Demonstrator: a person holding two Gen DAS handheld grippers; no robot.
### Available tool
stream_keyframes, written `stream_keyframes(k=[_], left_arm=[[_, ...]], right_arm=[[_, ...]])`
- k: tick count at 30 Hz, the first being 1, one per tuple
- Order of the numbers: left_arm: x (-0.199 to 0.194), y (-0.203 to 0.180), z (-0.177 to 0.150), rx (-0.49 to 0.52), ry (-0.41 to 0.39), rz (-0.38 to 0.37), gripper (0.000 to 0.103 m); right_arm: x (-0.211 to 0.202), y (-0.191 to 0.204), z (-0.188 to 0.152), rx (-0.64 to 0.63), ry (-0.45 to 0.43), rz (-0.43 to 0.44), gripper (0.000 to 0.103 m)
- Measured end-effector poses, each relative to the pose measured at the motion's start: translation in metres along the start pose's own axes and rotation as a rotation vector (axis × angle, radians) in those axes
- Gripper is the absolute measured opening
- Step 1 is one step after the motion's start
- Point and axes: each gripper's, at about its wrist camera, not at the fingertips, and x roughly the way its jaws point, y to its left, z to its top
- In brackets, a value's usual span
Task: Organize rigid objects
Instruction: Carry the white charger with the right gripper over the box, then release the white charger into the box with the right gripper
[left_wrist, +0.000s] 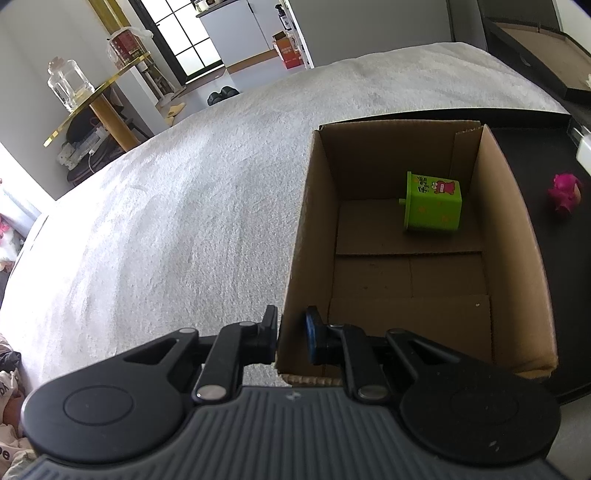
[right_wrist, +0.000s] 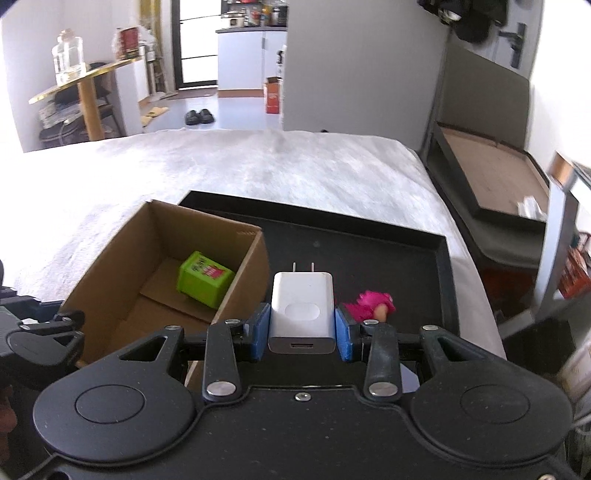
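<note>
An open cardboard box (left_wrist: 317, 206) (right_wrist: 107, 266) stands on a white bed, against a black tray (right_wrist: 406, 258). A green cube toy (left_wrist: 434, 203) (right_wrist: 205, 278) lies inside the box. My left gripper (left_wrist: 291, 334) is shut on the box's near left wall, one finger outside and one inside. My right gripper (right_wrist: 301, 328) is shut on a white wall charger (right_wrist: 303, 306), prongs pointing away, held above the tray just right of the box. A pink dragon-fruit toy (left_wrist: 565, 194) (right_wrist: 371, 304) lies on the tray, right of the charger.
The white bedspread (left_wrist: 184, 206) stretches left and beyond the box. A dark bench with a brown panel (right_wrist: 491, 177) stands to the right of the bed. A gold round side table (right_wrist: 85, 81) with a glass jar stands far left.
</note>
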Motion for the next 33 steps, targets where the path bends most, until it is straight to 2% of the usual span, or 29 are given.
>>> stream_keyframes(k=[14, 25, 26, 29, 33], left_arm=[[-0.003, 0.009, 0.001, -0.039, -0.003, -0.047, 0.013], [-0.003, 0.015, 0.001, -0.067, 0.001, -0.072, 0.011], [-0.003, 0.015, 0.001, -0.067, 0.001, -0.073, 0.011], [-0.004, 0.014, 0.001, -0.066, -0.002, -0.071, 0.011], [-0.005, 0.012, 0.001, -0.059, -0.005, -0.069, 0.01]], right_arm=[[0.007, 0.037, 0.019, -0.155, -0.024, 0.062, 0.036], [0.007, 0.051, 0.033, -0.213, -0.06, 0.11, 0.037], [0.007, 0.052, 0.034, -0.217, -0.056, 0.112, 0.038], [0.005, 0.052, 0.034, -0.216, -0.06, 0.106, 0.049], [0.006, 0.044, 0.027, -0.182, -0.035, 0.097, 0.051]])
